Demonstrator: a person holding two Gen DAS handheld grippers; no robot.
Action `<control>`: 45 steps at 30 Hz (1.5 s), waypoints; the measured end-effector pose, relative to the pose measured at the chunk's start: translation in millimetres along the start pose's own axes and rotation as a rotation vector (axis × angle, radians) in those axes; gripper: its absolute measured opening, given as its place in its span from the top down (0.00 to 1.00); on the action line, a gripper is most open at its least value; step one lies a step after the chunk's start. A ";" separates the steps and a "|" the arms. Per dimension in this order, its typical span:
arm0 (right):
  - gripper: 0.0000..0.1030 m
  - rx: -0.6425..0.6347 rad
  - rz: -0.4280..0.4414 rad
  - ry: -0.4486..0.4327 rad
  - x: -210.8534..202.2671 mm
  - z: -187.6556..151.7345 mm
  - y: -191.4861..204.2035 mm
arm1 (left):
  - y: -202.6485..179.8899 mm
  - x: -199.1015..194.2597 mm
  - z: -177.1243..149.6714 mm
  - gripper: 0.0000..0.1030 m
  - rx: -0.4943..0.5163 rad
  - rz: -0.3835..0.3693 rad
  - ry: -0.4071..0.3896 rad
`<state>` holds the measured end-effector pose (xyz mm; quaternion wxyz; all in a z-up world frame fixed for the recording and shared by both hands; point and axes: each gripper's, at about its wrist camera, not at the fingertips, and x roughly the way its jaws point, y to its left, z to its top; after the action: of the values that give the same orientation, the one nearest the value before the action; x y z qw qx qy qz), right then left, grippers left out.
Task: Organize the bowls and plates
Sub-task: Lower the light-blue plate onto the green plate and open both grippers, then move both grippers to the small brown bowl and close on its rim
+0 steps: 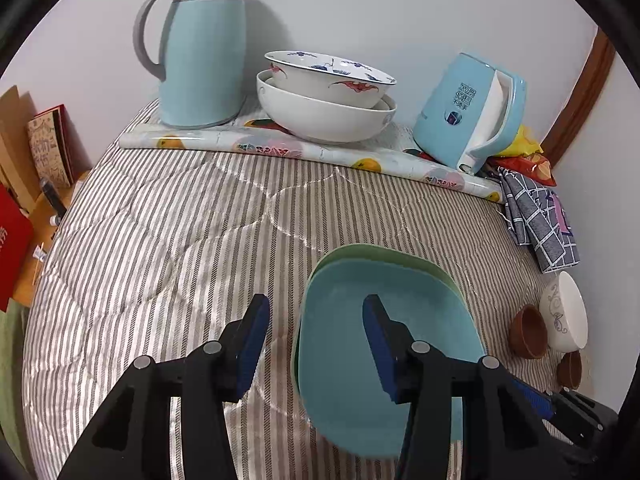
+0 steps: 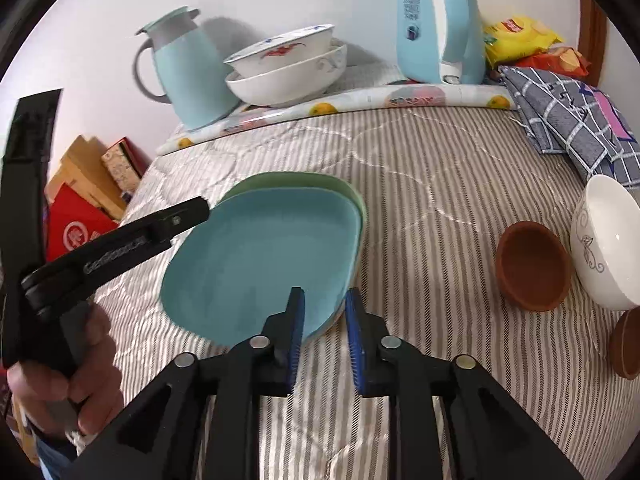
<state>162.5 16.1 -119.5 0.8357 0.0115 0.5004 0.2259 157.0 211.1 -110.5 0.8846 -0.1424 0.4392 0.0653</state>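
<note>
Boxes point(image 2: 86, 200) in red and brown sit at the far left, off the edge of the striped quilt point(image 1: 180, 240) that covers the bed. At the back, on a fruit-patterned sheet point(image 1: 304, 148), a pale blue jug point(image 1: 200, 48) with a grey handle stands upright, and just to its right two white bowls point(image 1: 324, 92) are nested, the upper one painted in red and blue. A blue kettle point(image 1: 472, 116) stands further right, with snack packets point(image 2: 520, 36) and a checked cloth point(image 2: 572, 120) beyond it.

In the middle of the quilt a blue plate point(image 2: 260, 256) lies on top of a green plate point(image 2: 288, 182), whose rim shows along the far edge. The left tongs point(image 1: 316, 316) are moderately open at the plates' left edge, one pad above the blue plate, the other over the quilt, neither pressing on it. A hand point(image 2: 68, 372) holds them. The right tongs point(image 2: 324, 316) stand narrowly apart at the plates' near right edge, gripping nothing.

To the right, a brown cup point(image 2: 532, 266) lies tipped just beside a white bowl point(image 2: 604, 240), and a second brown cup point(image 2: 628, 344) is near them.
</note>
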 end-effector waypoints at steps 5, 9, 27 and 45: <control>0.77 -0.041 0.006 0.004 -1.7 -9.1 7.4 | -0.1 -5.7 -4.7 0.55 -0.005 -0.007 -0.001; 0.77 -0.039 0.003 0.004 -5.7 -14.4 1.2 | -7.4 -9.1 -8.0 0.55 0.001 -0.012 -0.001; 0.50 0.062 -0.209 -0.182 -98.3 -38.3 -122.5 | -127.2 -25.0 -27.7 0.55 0.113 -0.063 -0.030; 0.49 0.163 -0.252 -0.117 -129.5 -70.1 -240.3 | -219.7 -4.5 -57.4 0.55 0.150 -0.052 0.052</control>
<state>140.0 -264.5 -105.8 0.8814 0.0297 0.4652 0.0768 163.6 -15.5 -97.1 0.8826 -0.0885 0.4618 0.0054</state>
